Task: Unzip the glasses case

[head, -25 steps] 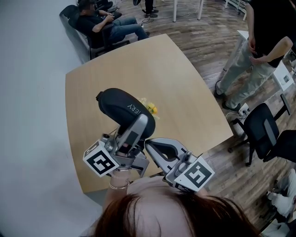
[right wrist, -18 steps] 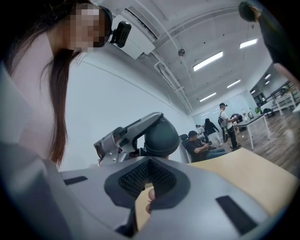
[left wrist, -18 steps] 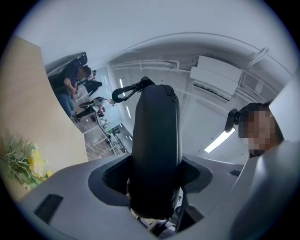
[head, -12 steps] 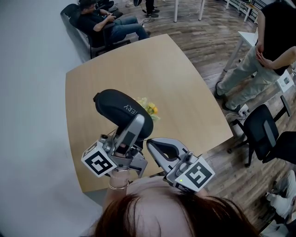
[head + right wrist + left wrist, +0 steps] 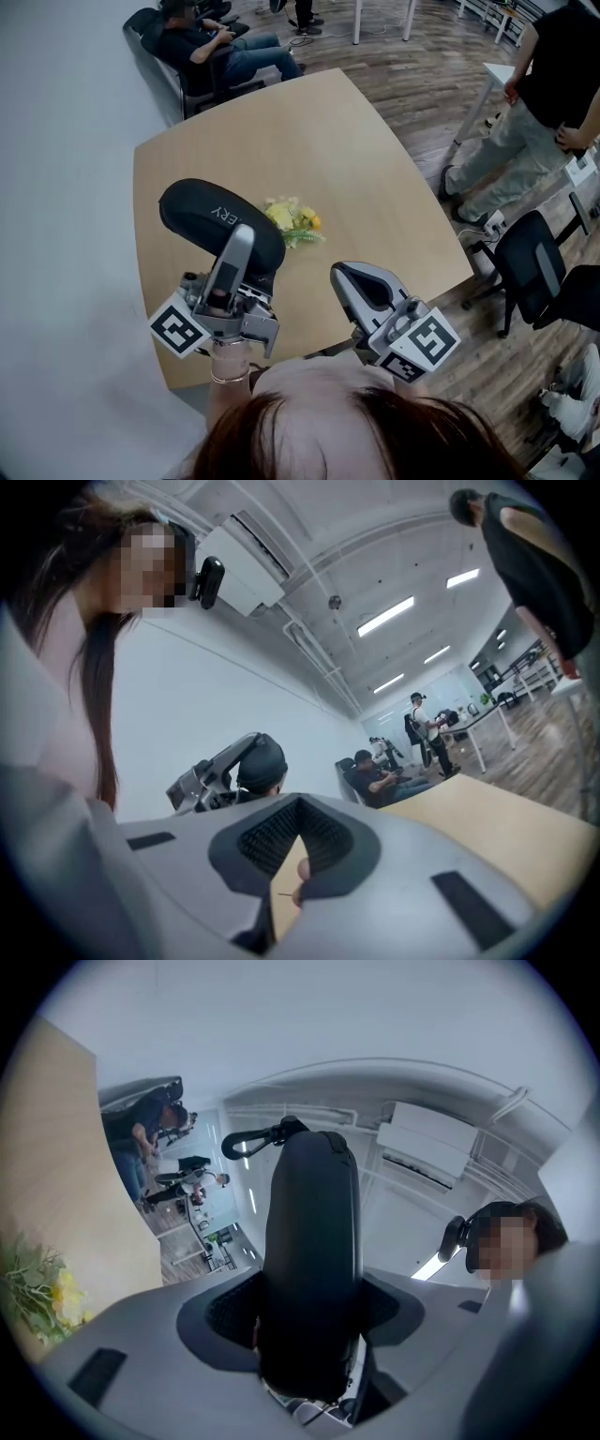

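over the left part of the wooden table (image 5: 309, 141), the left gripper (image 5: 242, 246) clamps one end of the black glasses case (image 5: 211, 214), its jaws spread wide with the pads pressing on both sides of it. the case stands out from the jaws, tilted upward, with a dark clip (image 5: 248, 1140) at its far end.

against a second ago, the left gripper and the case have shifted leftward in the head view, so the yellow flowers (image 5: 291, 220), then partly behind the case, now lie uncovered just beside it. the right gripper (image 5: 349, 277), which was close by the left one under the case's near end, has swung out to the right and is well apart from the case. its jaws stand together, with only a thin slit between them; a tiny pale speck shows in the slit, too small to identify. the standing person (image 5: 534, 103) at the right edge has also changed stance.

count: one glasses case, two grippers, two marker cubes (left (image 5: 178, 330), right (image 5: 427, 345)), one table, one small bunch of flowers, one seated person (image 5: 211, 47) beyond the table, one standing person, and one dark office chair (image 5: 534, 267).
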A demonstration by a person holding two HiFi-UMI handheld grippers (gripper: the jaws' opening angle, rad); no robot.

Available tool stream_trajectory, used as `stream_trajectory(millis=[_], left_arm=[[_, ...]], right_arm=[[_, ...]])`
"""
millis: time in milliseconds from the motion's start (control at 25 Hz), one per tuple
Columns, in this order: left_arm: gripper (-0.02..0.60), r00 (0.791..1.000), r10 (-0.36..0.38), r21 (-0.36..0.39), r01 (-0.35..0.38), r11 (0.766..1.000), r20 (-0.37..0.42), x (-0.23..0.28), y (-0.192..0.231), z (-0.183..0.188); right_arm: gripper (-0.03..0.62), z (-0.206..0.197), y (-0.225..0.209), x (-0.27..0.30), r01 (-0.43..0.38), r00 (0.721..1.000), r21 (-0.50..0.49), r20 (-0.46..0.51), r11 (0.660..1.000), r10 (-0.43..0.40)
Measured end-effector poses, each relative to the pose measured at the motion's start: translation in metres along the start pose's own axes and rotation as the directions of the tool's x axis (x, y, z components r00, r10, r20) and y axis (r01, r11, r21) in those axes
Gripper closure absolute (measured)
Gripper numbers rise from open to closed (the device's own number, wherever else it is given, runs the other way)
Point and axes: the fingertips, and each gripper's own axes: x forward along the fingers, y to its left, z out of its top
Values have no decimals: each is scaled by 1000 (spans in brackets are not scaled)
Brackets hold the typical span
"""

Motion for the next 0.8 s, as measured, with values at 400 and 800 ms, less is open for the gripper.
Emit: stream_trajectory(millis=[400,800], left_arm=[[299,996,-69,59,72,996,-49,12,-21,-9],[299,991,-93,76,100,992,-92,24,-28,-30]], right_arm=[[580,3,33,11,-147,989,41,17,988,146],[536,-1,51,16,-254,967,48,4,966,254]])
